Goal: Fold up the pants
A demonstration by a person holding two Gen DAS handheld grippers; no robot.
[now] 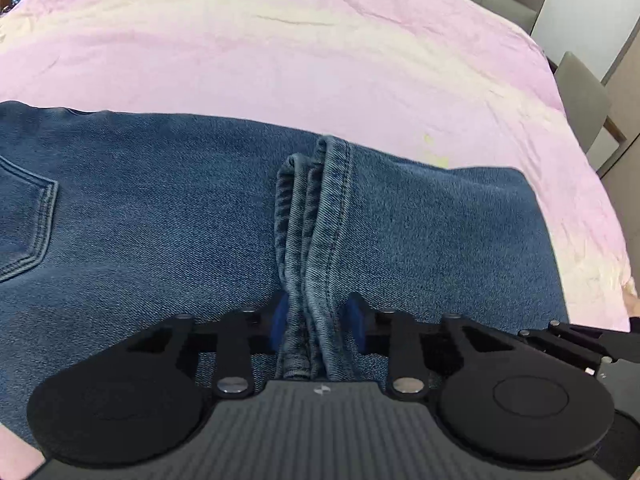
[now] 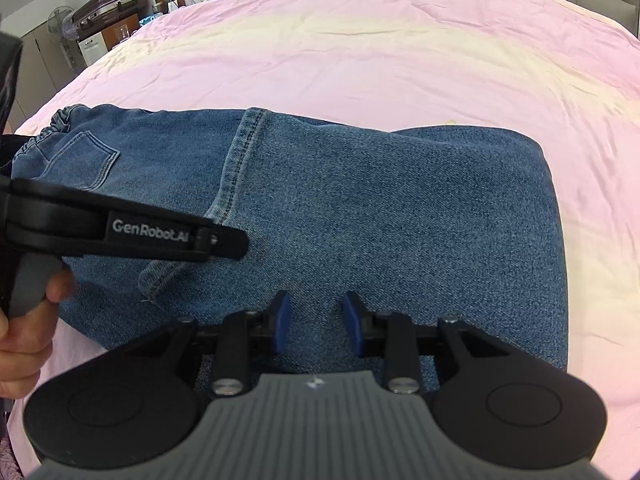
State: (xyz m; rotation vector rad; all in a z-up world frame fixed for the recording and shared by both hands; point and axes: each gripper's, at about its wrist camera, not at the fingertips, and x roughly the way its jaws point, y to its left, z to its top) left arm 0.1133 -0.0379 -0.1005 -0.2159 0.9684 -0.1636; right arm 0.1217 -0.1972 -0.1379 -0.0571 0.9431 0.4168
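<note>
Two grippers are working over the folded jeans (image 2: pixel 360 208), which are lying on the pink bed sheet (image 2: pixel 400 48). Left gripper (image 1: pixel 318 326): its jaws are standing narrow, pinching a bunched stack of denim hem (image 1: pixel 316 240) between the blue pads (image 1: pixel 280 320). Right gripper (image 2: pixel 316 322): its jaws are standing narrowly apart, hovering empty above the jeans near their front edge. A hand (image 2: pixel 24 320) is gripping the left tool's handle beside the jeans.
</note>
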